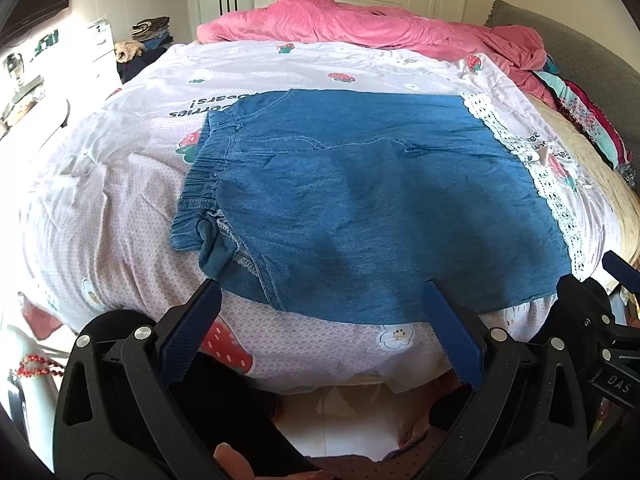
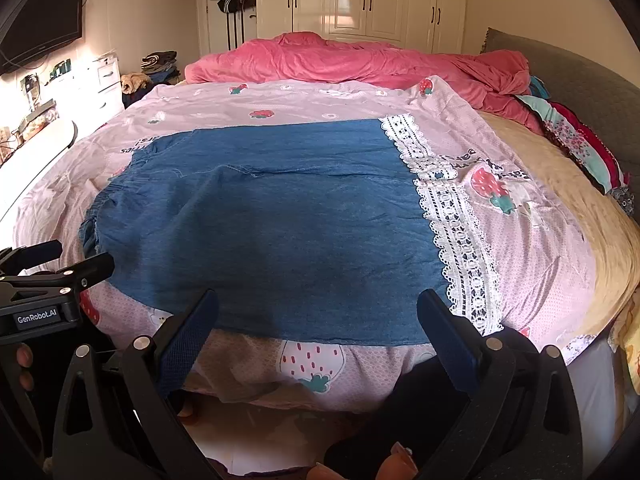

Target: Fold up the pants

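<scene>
Blue denim pants (image 1: 360, 200) lie flat on the pink strawberry-print bedspread (image 1: 100, 184), elastic waistband at the left, white lace-trimmed hems (image 1: 556, 200) at the right. They also show in the right wrist view (image 2: 272, 224), with the lace hem (image 2: 456, 232) at the right. My left gripper (image 1: 322, 292) is open and empty, just short of the pants' near edge. My right gripper (image 2: 318, 300) is open and empty, over the near edge. Each gripper shows at the side of the other's view: the right one (image 1: 612, 280), the left one (image 2: 60, 264).
A pink duvet (image 1: 360, 24) is bunched at the far end of the bed. A grey headboard cushion (image 1: 580, 52) and colourful clothes (image 1: 592, 120) lie at the right. White drawers (image 2: 108, 80) and a wall TV (image 2: 40, 32) stand at the left, wardrobes (image 2: 360, 0) behind.
</scene>
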`<state>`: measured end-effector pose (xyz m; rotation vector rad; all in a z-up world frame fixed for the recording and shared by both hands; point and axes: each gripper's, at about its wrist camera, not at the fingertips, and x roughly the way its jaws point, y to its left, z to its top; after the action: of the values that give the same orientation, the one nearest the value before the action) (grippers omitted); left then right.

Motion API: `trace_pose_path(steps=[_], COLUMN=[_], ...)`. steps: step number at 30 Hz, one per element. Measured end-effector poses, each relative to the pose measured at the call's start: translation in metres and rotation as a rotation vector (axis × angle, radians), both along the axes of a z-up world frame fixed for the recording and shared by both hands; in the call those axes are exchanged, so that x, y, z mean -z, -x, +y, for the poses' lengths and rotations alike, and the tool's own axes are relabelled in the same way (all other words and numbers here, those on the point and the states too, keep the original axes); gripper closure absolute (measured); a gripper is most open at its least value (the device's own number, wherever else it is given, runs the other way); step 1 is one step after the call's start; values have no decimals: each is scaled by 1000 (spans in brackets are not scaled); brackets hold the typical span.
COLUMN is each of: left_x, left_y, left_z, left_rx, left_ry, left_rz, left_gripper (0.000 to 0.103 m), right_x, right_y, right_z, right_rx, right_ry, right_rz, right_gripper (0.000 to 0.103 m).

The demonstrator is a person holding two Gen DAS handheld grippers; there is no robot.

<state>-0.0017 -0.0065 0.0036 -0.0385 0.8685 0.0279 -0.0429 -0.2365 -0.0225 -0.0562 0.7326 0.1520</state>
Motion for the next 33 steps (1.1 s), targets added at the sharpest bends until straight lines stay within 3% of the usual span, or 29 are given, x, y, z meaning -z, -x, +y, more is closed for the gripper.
trace_pose_path(steps=[33], left_x=[-2], left_y=[1], left_z=[3], left_rx=[-2], left_ry=[7], left_rz=[-3], left_gripper=[9], right_x=[-2], right_y=[2], right_z=[0], right_rx=[6], right_ry=[-6], right_rz=[0], right_gripper=[4])
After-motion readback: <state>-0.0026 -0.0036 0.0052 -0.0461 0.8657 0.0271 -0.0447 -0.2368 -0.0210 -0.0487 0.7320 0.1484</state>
